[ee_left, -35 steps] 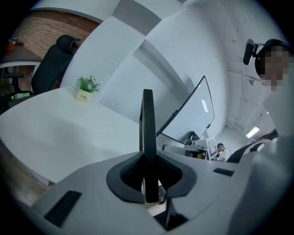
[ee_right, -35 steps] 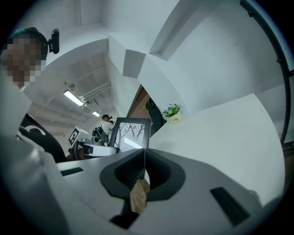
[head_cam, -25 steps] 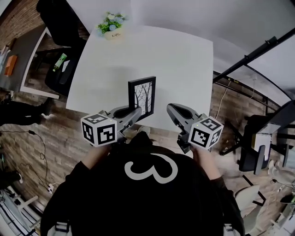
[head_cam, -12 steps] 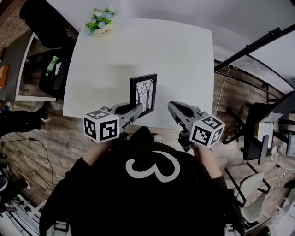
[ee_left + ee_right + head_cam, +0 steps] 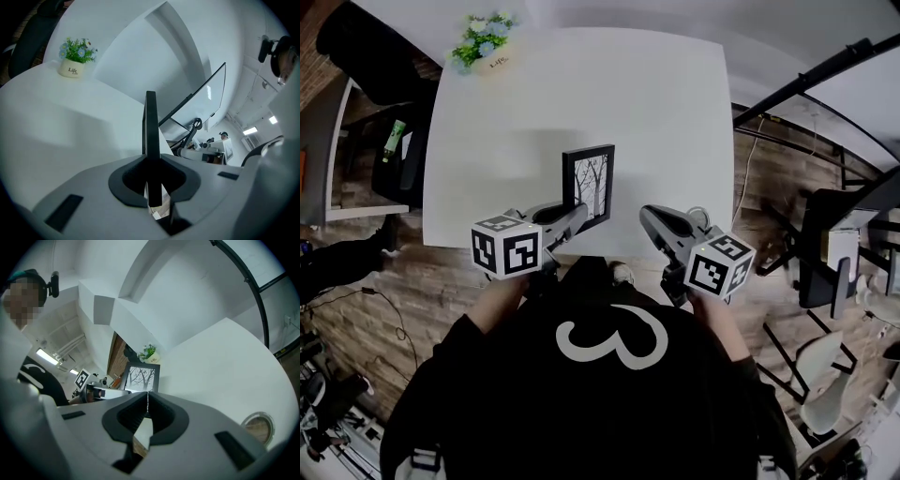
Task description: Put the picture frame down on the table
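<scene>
A black picture frame (image 5: 589, 187) with a bare-tree print stands upright over the near edge of the white table (image 5: 581, 103). My left gripper (image 5: 575, 218) is shut on its near side edge. In the left gripper view the frame (image 5: 150, 124) shows edge-on, rising from between the jaws of the left gripper (image 5: 151, 164). I cannot tell whether its bottom touches the table. My right gripper (image 5: 648, 218) hangs to the right of the frame, shut with nothing in it. The right gripper view shows the frame's front (image 5: 140, 377) beyond the right gripper (image 5: 148, 398).
A small pot of flowers (image 5: 483, 42) stands at the table's far left corner. A black chair (image 5: 366, 47) is left of the table. Black metal bars (image 5: 806, 80) run along the right side. A round cable hole (image 5: 257, 425) sits near the table's edge.
The table has drawn nearer under both grippers, so the held frame now sits a little further in over its near edge. Both grippers keep their hold and spacing.
</scene>
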Action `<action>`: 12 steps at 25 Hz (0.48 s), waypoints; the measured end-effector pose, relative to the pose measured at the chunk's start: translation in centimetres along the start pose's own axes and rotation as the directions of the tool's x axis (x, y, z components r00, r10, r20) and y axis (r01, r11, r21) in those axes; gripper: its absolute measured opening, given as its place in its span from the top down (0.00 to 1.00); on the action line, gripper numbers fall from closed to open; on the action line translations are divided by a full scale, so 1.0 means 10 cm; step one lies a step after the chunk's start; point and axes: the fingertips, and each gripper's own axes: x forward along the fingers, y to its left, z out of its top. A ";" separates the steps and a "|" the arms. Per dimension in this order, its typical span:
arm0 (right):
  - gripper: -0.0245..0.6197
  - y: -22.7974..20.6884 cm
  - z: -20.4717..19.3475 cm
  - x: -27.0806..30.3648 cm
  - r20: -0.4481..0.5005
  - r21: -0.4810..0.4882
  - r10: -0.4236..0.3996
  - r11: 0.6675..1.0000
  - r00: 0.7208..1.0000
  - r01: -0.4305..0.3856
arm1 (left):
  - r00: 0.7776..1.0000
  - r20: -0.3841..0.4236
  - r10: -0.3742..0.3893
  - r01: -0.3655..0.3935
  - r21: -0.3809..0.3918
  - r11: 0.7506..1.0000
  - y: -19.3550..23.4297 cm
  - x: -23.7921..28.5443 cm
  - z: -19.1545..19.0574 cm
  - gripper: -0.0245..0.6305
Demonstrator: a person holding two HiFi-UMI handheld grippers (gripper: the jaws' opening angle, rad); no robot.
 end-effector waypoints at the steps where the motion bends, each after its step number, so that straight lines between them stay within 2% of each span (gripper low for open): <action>1: 0.92 -0.02 -0.01 0.00 0.001 0.007 -0.005 1.000 1.000 0.005 | 1.000 -0.008 0.000 0.000 -0.004 1.000 0.02 0.03 -0.01 0.88; 12: 0.92 -0.06 -0.05 0.00 0.018 0.041 -0.037 0.998 0.999 0.037 | 0.999 -0.049 0.007 -0.008 -0.024 1.000 0.20 0.16 -0.03 0.88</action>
